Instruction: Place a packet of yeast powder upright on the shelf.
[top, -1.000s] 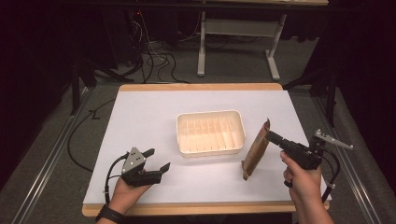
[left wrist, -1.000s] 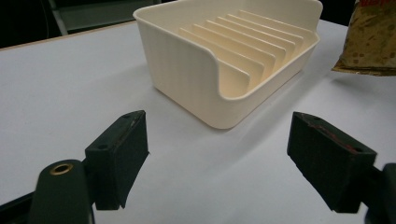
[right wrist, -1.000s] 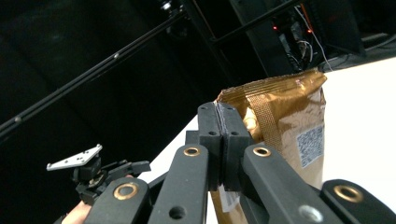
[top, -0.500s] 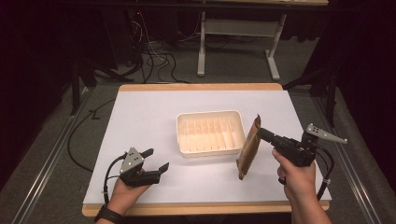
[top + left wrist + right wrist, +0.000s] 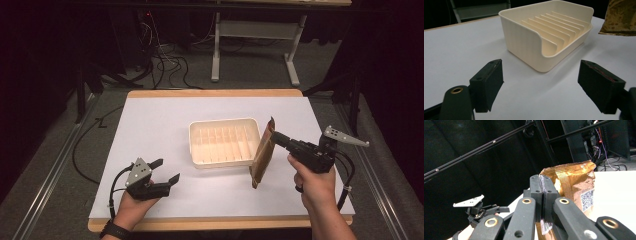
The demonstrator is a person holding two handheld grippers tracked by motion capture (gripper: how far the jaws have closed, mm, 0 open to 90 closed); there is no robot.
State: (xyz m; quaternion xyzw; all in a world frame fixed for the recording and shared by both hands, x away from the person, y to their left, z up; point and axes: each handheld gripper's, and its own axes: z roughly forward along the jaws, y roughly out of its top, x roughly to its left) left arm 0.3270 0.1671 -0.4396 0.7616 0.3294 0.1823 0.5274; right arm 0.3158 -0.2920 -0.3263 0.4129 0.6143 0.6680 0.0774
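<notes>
Right gripper [image 5: 276,138] clenched on a gold pouch [image 5: 262,156], hanging just right of the ribbed tray [image 5: 223,161]. Left gripper [image 5: 166,171] released, jaws wide, tray ahead, bare mat [image 5: 150,125] around. QR label on pouch [image 5: 587,199] seen from right gripper view.

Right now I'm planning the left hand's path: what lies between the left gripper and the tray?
Only bare white table lies between the left gripper and the cream tray, in the left gripper view.
</notes>
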